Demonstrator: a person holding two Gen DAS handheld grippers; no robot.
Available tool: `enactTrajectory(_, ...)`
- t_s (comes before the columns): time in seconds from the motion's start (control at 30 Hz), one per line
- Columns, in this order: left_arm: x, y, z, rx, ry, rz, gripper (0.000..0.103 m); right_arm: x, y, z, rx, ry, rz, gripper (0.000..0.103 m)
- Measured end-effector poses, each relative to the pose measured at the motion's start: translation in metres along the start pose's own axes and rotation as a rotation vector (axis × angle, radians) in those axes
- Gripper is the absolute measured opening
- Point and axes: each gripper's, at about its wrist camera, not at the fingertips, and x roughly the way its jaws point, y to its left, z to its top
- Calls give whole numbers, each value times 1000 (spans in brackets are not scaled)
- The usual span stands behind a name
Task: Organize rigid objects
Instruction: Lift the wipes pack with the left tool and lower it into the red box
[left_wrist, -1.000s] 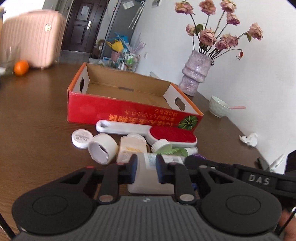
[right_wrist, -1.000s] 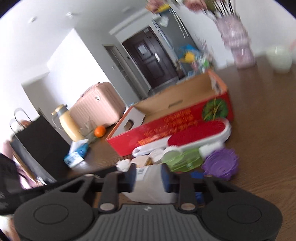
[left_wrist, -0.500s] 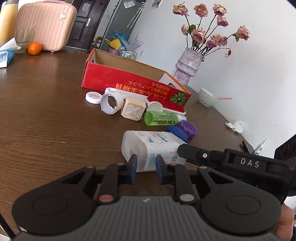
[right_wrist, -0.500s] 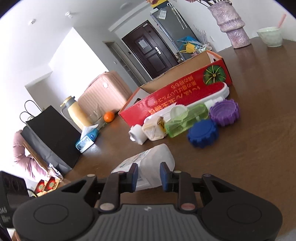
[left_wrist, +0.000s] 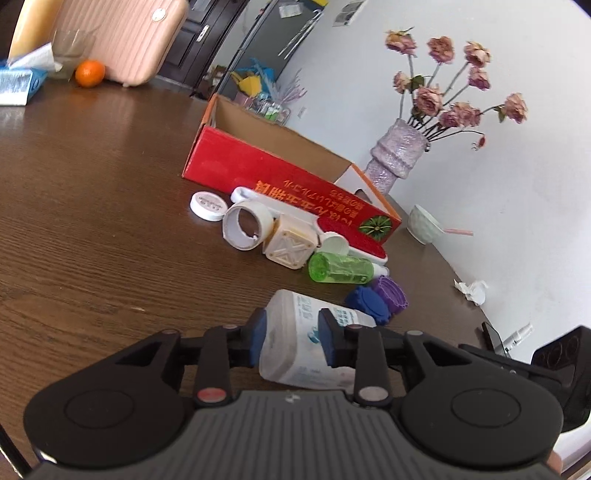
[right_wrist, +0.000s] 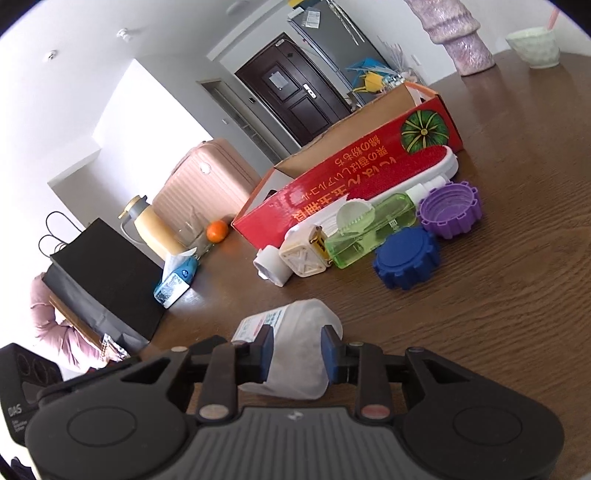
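A white plastic bottle (left_wrist: 299, 347) with a printed label lies on its side on the brown table. My left gripper (left_wrist: 291, 341) is shut on one end of it and my right gripper (right_wrist: 297, 354) is shut on the other end (right_wrist: 295, 354). Beyond it lie a green bottle (left_wrist: 340, 268), a blue cap (left_wrist: 367, 301), a purple cap (left_wrist: 389, 291), a cream cube (left_wrist: 290, 247), a white ring (left_wrist: 245, 227), a white lid (left_wrist: 207, 205) and a red lint brush (right_wrist: 391, 170). An open red cardboard box (left_wrist: 280, 173) stands behind them.
A purple vase of dried roses (left_wrist: 395, 155) and a pale bowl (left_wrist: 424, 223) stand by the wall. A crumpled tissue (left_wrist: 471, 290) lies at the right edge. A pink suitcase (left_wrist: 118, 37), an orange (left_wrist: 89, 73), a tissue pack (left_wrist: 18, 83) and a black bag (right_wrist: 99, 277) sit at the far side.
Both grippers have drawn back from the pile with the white bottle between them. The bottle has moved nearer the table's front, away from the other objects.
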Motion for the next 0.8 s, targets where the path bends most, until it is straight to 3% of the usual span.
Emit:
enactTrajectory(0.03, 6, 3, 2, -27, 23, 3, 44, 3, -1, 1, 12, 4, 3, 30)
enactTrajectory(0.1, 12, 8, 1, -69, 44, -34, 45, 9, -4, 2, 32, 17, 18, 36)
enactTrajectory(0.17, 12, 9, -1, -77, 43, -68, 37, 13, -4, -1, 39, 25, 20, 40)
enactTrajectory(0.33, -2, 5, -11, -96, 21, -70, 35, 6, -2, -5, 29, 17, 32, 26)
enactTrajectory(0.57, -43, -18, -10, -16, -101, -119, 35, -23, 18, -3, -46, -40, 52, 25)
enactTrajectory(0.8, -42, -53, 37, 63, -163, -123, 35, -41, 45, 31, -163, -150, 72, 25)
